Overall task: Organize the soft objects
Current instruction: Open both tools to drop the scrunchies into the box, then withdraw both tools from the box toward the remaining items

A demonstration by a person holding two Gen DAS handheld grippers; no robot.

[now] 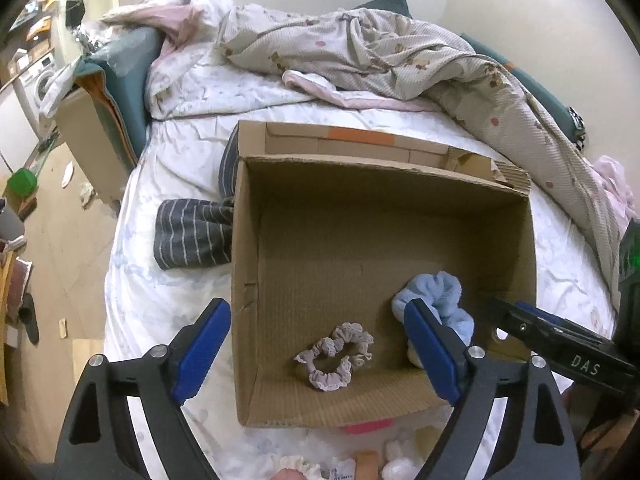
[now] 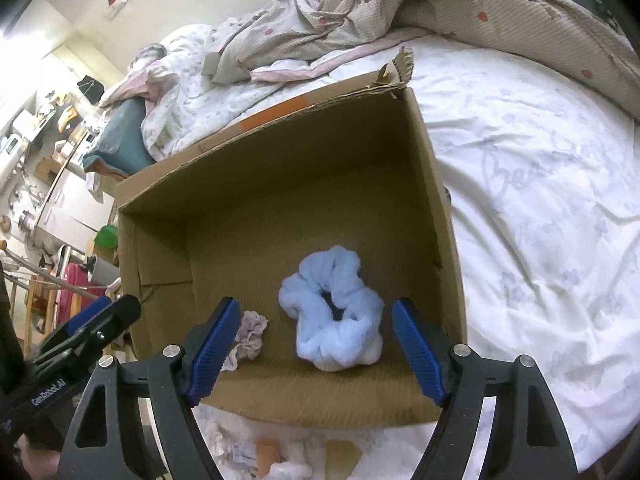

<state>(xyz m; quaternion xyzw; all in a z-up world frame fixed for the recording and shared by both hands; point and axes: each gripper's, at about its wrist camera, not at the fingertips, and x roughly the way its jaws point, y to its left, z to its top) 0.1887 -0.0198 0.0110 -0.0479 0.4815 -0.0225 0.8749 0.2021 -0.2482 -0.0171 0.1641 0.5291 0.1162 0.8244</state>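
Note:
An open cardboard box (image 1: 360,184) (image 2: 280,152) stands on the bed. Inside lie a pale lilac scrunchie (image 1: 334,356) (image 2: 250,336) and a fluffy light blue scrunchie (image 1: 438,300) (image 2: 334,312). My left gripper (image 1: 316,350) is open and empty above the box's near left part, with the lilac scrunchie between its fingers in view. My right gripper (image 2: 314,344) is open and empty above the blue scrunchie; it also shows at the right of the left wrist view (image 1: 560,344). The left gripper shows at the left in the right wrist view (image 2: 92,328).
A dark striped cloth (image 1: 192,236) lies left of the box. A crumpled floral quilt (image 1: 380,52) covers the far side of the bed. More small soft items (image 1: 396,460) (image 2: 288,464) lie on the sheet in front of the box. The floor with clutter is at the left.

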